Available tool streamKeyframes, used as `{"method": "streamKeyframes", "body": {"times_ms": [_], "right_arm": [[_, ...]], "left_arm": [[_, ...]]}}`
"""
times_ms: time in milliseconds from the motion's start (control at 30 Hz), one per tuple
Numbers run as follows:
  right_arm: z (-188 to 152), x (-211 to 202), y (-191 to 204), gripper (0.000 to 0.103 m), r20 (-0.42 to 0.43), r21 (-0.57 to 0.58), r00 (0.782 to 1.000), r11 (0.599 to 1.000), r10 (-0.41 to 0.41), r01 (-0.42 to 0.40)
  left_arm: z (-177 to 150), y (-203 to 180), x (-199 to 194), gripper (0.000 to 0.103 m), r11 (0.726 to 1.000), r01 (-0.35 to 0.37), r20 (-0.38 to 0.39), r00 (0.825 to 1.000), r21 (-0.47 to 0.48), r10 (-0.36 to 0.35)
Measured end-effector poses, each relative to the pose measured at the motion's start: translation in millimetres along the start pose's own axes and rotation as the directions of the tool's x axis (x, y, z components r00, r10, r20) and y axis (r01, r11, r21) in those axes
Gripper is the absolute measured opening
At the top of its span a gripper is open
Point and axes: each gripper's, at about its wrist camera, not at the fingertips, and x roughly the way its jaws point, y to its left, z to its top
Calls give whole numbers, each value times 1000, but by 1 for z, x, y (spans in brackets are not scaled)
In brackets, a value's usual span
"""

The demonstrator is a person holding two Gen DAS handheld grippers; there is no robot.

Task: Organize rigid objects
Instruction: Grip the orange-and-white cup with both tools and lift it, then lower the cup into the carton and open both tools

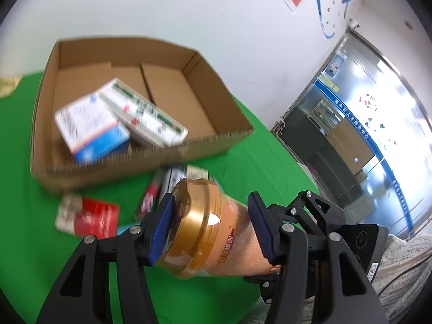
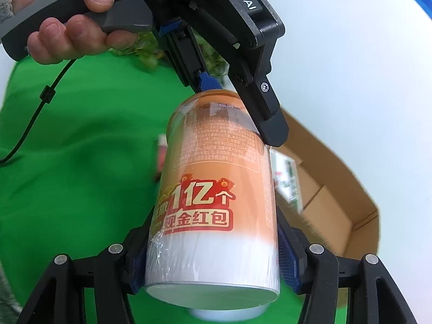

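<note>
Cup (image 2: 216, 175) clamped at its white base between the pads of right gripper (image 2: 213, 264), lifted off the cloth and lying along the fingers. Far end of cup, with gold lid, pinched by left gripper (image 1: 210, 216), pads pressed on both sides. Hand (image 2: 67, 27) wrapped around the handle of left gripper, above and left of right gripper. Just below and ahead of left gripper, on green cloth (image 1: 256, 156), red packet (image 1: 89, 216) and some small blurred packs. Farther ahead and to the left, open cardboard box (image 1: 189, 145). Inside it, near the front wall, white-blue carton (image 1: 91, 127) touching white-green carton (image 1: 145, 113).
</note>
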Motion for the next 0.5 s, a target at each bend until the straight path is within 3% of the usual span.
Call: {"method": "streamKeyframes", "body": {"times_ms": [233, 500], "right_arm": [[16, 11, -36, 65, 21, 6, 998, 998, -59, 59], [26, 52, -97, 65, 3, 79, 999, 996, -38, 38]], "left_arm": [[58, -11, -4, 58, 996, -20, 37, 999, 82, 17], [141, 8, 16, 58, 994, -34, 38, 999, 102, 30]]}}
